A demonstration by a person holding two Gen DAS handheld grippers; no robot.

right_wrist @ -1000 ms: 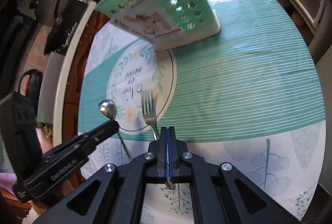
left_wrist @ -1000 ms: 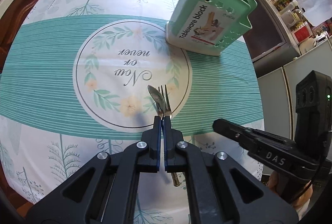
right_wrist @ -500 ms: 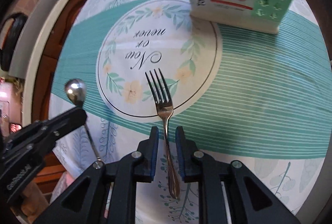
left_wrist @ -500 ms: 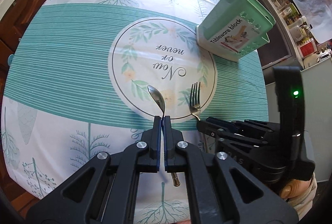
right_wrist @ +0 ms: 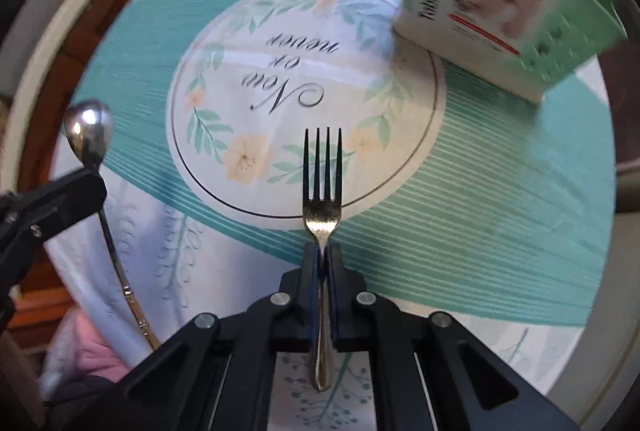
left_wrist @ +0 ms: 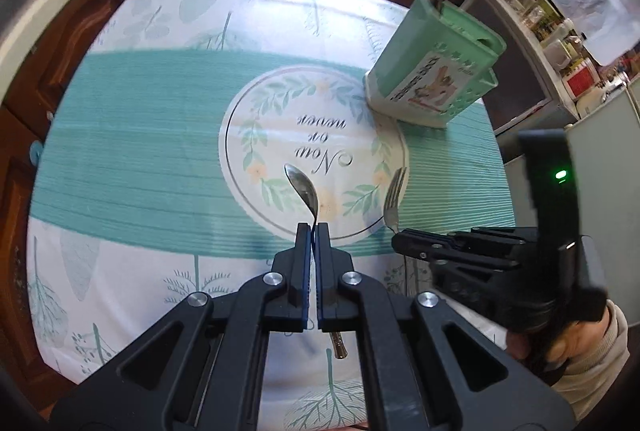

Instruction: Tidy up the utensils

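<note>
Near the green utensil holder (left_wrist: 434,71) on the tablecloth (left_wrist: 132,151), the left gripper (left_wrist: 313,231) is clamped on a spoon (left_wrist: 303,187), and the right gripper (right_wrist: 322,251) pinches a fork (right_wrist: 322,187) by its neck; both utensils are held above the cloth, short of the holder.

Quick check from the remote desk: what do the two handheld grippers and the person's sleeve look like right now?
Both are matte black plastic, each with angular triangular-cutout arms, silver round bolts and blue-lined pads. The left gripper fills its own view; the right gripper shows from the side in the left view, with a boxy black housing bearing a lit green LED. The hand behind it wears a beige sleeve.
</note>
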